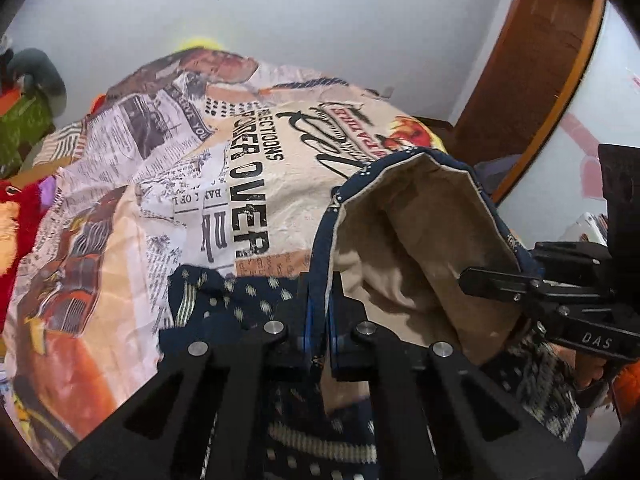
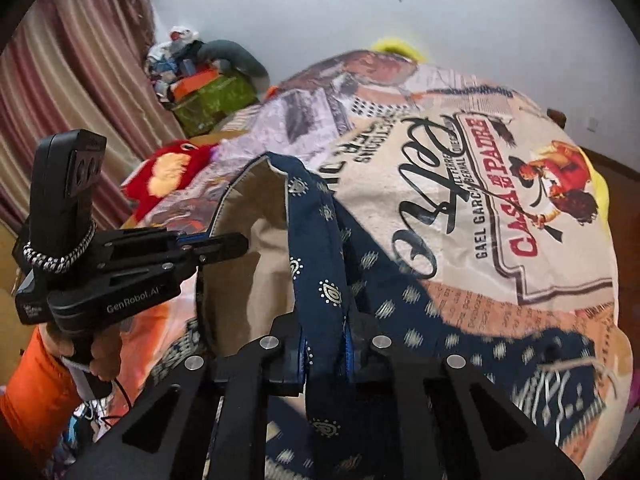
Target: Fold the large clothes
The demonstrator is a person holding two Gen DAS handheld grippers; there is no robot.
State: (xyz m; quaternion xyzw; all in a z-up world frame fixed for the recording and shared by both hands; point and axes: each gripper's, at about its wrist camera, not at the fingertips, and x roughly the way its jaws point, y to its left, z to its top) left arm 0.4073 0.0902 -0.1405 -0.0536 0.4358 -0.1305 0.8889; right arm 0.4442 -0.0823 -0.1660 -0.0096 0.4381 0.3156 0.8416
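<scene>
A dark navy garment point(image 1: 240, 296) with pale dots and a beige lining point(image 1: 420, 240) lies on a bed covered by a newspaper-print sheet point(image 1: 160, 200). My left gripper point(image 1: 320, 320) is shut on the garment's navy edge, which rises between its fingers. To the right, my right gripper point(image 1: 492, 280) holds the same lifted edge. In the right wrist view my right gripper point(image 2: 324, 344) is shut on a navy hem band point(image 2: 316, 248). The left gripper point(image 2: 224, 244) pinches the edge at the left, and the lining point(image 2: 256, 240) opens between the two.
A red plush toy point(image 2: 168, 168) lies at the bed's left side. Boxes and clutter point(image 2: 216, 96) stand by a striped curtain point(image 2: 80, 80). A wooden door frame point(image 1: 540, 60) is at the right. A hand in an orange sleeve point(image 2: 36, 392) holds the left gripper.
</scene>
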